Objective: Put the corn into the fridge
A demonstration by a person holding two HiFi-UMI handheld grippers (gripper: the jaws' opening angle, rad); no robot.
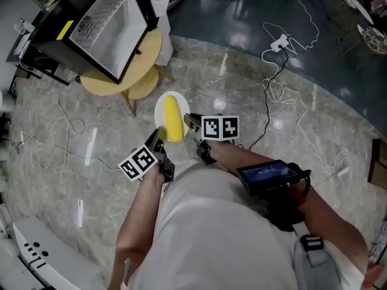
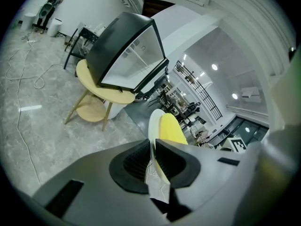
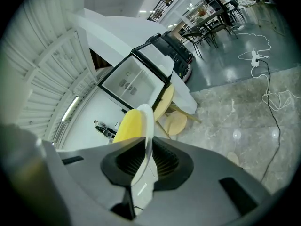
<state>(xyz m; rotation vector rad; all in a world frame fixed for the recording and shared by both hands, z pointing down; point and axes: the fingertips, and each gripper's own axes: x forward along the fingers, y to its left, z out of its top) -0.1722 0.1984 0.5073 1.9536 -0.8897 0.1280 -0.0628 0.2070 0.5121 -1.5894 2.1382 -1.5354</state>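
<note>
Ahead of both claws and well apart from them, a black glass-fronted fridge (image 1: pixel 91 17) sat on a round two-tier table (image 1: pixel 147 58), with only a stretch of floor (image 1: pixel 72 162) between. White cables (image 1: pixel 284 71) and a power strip (image 1: pixel 279 42) trailed over the ground off to the right claw's side. The floor was glossy grey marble-patterned tile, turning to darker tile further out, in a large bright hall with white walls. The left claw (image 1: pixel 158 138) and the right claw (image 1: pixel 190 122) were each clamped on the thin rim of a white plate (image 1: pixel 161 110), one on either side, their ribbed black pads pinching it. The corn (image 1: pixel 173 119), smooth, yellow and oblong, lay on that plate between the two claws. The table was pale wood on splayed legs.
</note>
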